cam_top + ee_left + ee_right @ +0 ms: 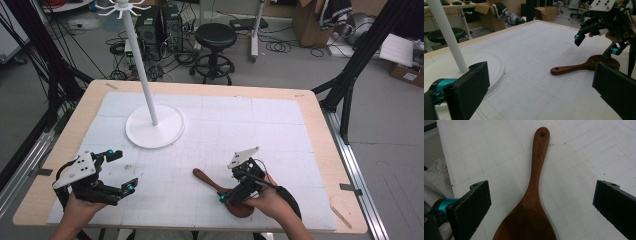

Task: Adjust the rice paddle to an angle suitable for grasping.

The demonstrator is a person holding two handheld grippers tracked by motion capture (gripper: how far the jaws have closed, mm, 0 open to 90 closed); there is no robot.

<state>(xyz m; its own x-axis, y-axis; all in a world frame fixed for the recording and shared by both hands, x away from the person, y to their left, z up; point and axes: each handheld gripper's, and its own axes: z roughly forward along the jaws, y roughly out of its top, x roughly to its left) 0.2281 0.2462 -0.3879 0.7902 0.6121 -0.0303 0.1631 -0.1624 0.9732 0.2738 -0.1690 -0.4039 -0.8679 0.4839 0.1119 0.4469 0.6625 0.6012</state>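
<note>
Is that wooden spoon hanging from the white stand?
No, the wooden spoon lies flat on the white mat, apart from the white stand, with the right gripper open over it.

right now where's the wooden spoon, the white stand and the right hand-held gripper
wooden spoon (535, 182): right gripper view, on its handle
white stand (167, 129): high view, on its round base
right hand-held gripper (227, 195): high view, midway between its fingertips
</note>
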